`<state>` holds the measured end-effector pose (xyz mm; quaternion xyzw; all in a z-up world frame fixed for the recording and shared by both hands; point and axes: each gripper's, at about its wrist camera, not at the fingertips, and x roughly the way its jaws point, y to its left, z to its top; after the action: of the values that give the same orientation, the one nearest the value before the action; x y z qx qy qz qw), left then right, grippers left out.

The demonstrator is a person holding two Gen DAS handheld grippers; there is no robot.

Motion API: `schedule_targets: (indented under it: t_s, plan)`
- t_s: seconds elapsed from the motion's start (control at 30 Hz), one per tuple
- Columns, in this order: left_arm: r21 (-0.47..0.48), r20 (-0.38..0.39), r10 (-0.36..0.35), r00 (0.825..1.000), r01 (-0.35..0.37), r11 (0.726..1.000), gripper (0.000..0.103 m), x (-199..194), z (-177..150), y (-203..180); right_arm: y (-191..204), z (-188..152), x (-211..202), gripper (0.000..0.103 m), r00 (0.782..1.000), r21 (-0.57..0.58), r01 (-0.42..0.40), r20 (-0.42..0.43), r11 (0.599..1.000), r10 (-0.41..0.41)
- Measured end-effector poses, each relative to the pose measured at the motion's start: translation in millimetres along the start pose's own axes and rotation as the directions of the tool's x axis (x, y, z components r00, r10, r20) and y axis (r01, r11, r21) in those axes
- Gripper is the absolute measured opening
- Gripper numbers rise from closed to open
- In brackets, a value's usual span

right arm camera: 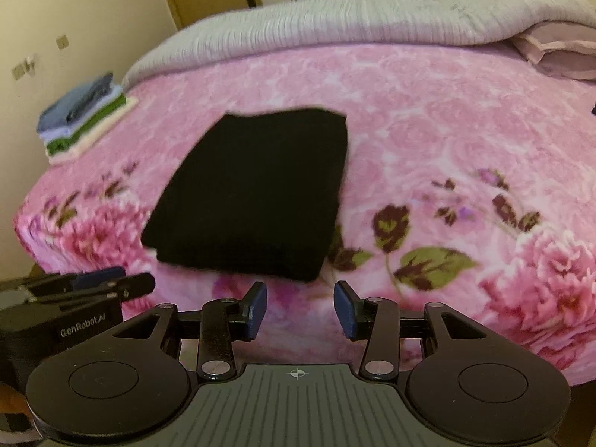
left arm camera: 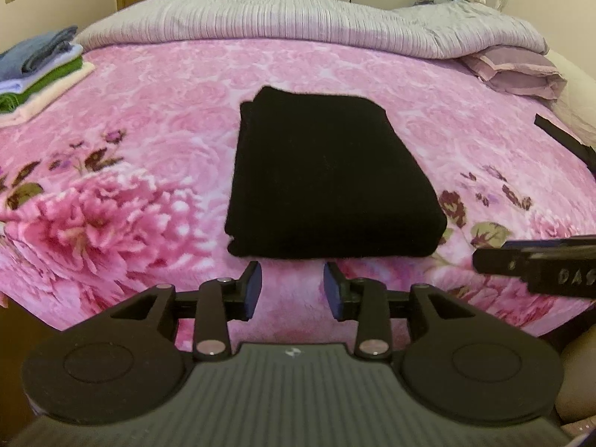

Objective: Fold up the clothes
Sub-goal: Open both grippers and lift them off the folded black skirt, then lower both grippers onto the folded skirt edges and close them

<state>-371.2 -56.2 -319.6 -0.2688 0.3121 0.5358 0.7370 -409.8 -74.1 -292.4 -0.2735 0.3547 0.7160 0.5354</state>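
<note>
Black fold [left arm camera: 327, 175] sits just past both empty, half-open grippers, long axis running away, left gripper [left arm camera: 292, 287] squarer to it than right gripper [right arm camera: 300, 307].

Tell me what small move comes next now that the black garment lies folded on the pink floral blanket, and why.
Probably bring both grippers forward to the near edge of the folded black knit garment and take hold. The left gripper and right gripper are open, empty and just short of it. It looks fully folded, and a stack of folded clothes waits at the far left corner of the pink floral blanket.
</note>
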Motion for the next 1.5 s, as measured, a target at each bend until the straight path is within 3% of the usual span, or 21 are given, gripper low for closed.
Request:
schedule_targets:
  t_s: [0.1, 0.6, 0.77, 0.83, 0.9, 0.97, 1.03, 1.13, 1.3, 1.4, 1.5]
  plan:
    - [-0.002, -0.018, -0.004, 1.000, 0.004, 1.000, 0.032, 6.1, -2.8, 1.2, 0.9, -4.1, 11.3, 0.044, 0.999, -0.002, 0.006, -0.043, 1.000, -0.006]
    - [-0.017, -0.041, -0.016, 0.999, 0.015, 1.000, 0.033, 17.3, -1.0, 6.6, -6.2, -4.2, 25.6, 0.044, 0.998, 0.027, 0.004, -0.063, 1.000, -0.003]
    - [-0.061, -0.014, -0.128, 0.992, 0.127, 0.990, 0.033, 14.2, 4.7, 29.1, -22.2, -0.2, 19.9, 0.044, 0.999, 0.069, -0.018, -0.039, 0.997, 0.020]
    - [-0.136, 0.020, -0.207, 0.978, 0.208, 0.969, 0.035, 11.6, 9.8, 50.5, -33.7, 3.3, 13.9, 0.044, 0.999, 0.103, -0.039, -0.014, 0.994, 0.041]
    - [-0.241, 0.053, -0.288, 0.956, 0.292, 0.925, 0.043, 14.3, 17.8, 76.3, -56.1, 9.3, 4.2, 0.044, 0.995, 0.191, -0.094, 0.042, 0.977, 0.088]
    - [-0.319, 0.084, -0.346, 0.934, 0.354, 0.879, 0.045, 21.5, 27.1, 97.0, -81.4, 14.6, 1.2, 0.046, 0.986, 0.303, -0.158, 0.093, 0.940, 0.136]
    - [-0.369, 0.109, -0.390, 0.914, 0.401, 0.838, 0.049, 33.5, 38.4, 113.1, -104.4, 17.5, 10.7, 0.059, 0.974, 0.412, -0.224, 0.126, 0.883, 0.188]
    - [-0.396, 0.099, -0.425, 0.900, 0.428, 0.812, 0.053, 59.1, 51.4, 123.8, -135.1, 22.0, 26.9, 0.067, 0.951, 0.546, -0.309, 0.175, 0.779, 0.255]
    - [-0.490, 0.072, -0.476, 0.876, 0.447, 0.748, 0.053, 111.8, 63.1, 135.2, -143.8, 32.4, 71.6, 0.068, 0.931, 0.615, -0.350, 0.149, 0.706, 0.332]
    - [-0.531, 0.067, -0.488, 0.870, 0.445, 0.721, 0.053, 135.4, 67.2, 141.0, -144.4, 44.5, 93.6, 0.068, 0.917, 0.621, -0.382, 0.166, 0.684, 0.362]
    - [-0.561, 0.047, -0.523, 0.851, 0.455, 0.692, 0.053, 157.1, 69.3, 141.8, -146.2, 53.8, 118.8, 0.068, 0.905, 0.641, -0.398, 0.159, 0.656, 0.394]
